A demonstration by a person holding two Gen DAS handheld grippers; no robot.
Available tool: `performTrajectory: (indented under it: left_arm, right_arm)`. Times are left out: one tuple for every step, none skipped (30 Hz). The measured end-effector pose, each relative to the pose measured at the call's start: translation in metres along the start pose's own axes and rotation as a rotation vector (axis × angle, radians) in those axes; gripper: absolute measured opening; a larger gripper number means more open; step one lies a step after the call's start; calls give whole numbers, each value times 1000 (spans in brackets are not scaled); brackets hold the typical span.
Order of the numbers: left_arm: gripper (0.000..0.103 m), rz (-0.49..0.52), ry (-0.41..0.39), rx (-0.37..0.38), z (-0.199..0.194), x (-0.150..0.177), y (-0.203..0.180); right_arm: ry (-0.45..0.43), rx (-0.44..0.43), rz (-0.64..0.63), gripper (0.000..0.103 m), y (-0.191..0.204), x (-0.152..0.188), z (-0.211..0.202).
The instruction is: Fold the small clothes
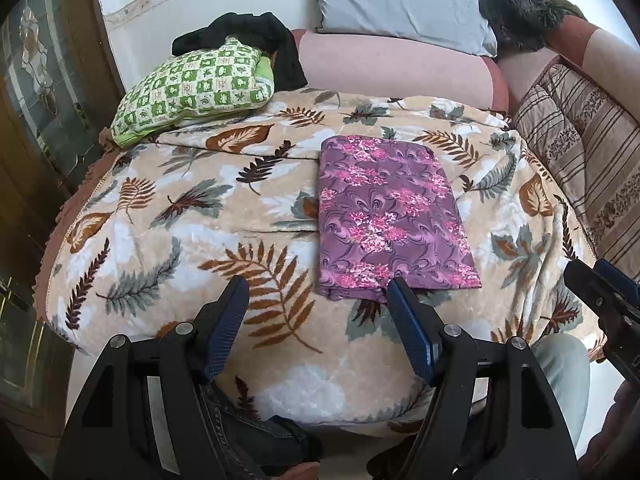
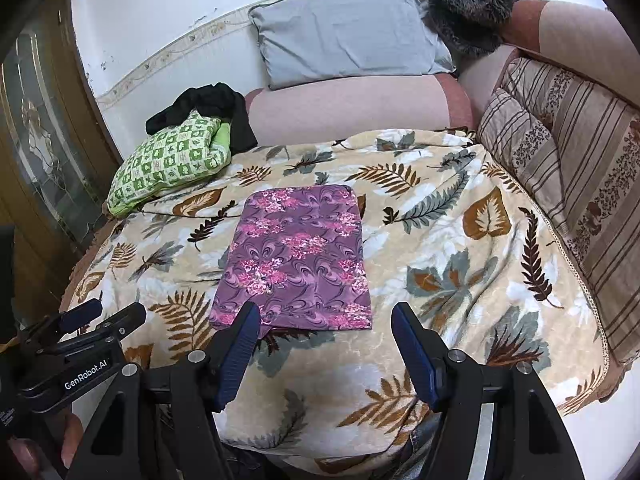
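A purple cloth with pink flowers [image 1: 390, 216] [image 2: 298, 258] lies folded into a flat rectangle on the leaf-patterned blanket [image 1: 180, 240] [image 2: 460, 240]. My left gripper [image 1: 318, 294] hangs open above the blanket's near edge, just left of the cloth's near corner, with nothing between its fingers. The right gripper [image 2: 324, 318] is open too, hovering just short of the cloth's near edge and empty. The right gripper [image 1: 600, 292] shows at the right edge of the left wrist view, and the left gripper [image 2: 100, 316] shows low on the left of the right wrist view.
A green checked bundle [image 1: 192, 88] [image 2: 172, 164] with a black garment [image 1: 256, 36] [image 2: 212, 108] lies at the back left. A grey pillow [image 1: 404, 0] [image 2: 348, 28], a pink bolster [image 2: 352, 104] and striped cushions [image 1: 580, 152] [image 2: 568, 168] line the back and right. A wooden door [image 2: 40, 160] stands left.
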State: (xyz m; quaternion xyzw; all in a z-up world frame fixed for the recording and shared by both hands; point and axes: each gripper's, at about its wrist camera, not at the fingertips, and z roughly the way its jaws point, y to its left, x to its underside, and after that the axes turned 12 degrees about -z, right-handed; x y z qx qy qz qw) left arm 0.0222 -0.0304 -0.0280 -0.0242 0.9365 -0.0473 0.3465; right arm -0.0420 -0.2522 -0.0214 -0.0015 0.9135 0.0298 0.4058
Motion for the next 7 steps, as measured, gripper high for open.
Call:
performTrajectory:
  left_arm:
    - [72,1,1,-3,0,0,0]
    - [72,3,-1,-7,0,0,0]
    - [72,5,-5,-5,0,1,0]
    - [72,11,-12,-7,-1,2,0]
    - [72,18,-16,-10,0,2,0]
    - [72,20,-18,-14,1,2,0]
    - [72,18,-15,-13,2,1,1]
  right_arm:
    - [2,-2,-3,66,0,0,1]
    - [2,-2,-5,66,0,0,1]
    - [2,-3,-6,66,0,0,1]
    - [2,-4,-5,66,1,0,1]
    - [5,-6,-6,66,1,0,2]
    - [8,-7,-7,66,0,0,3]
    - [9,-7,-5,66,0,0,4]
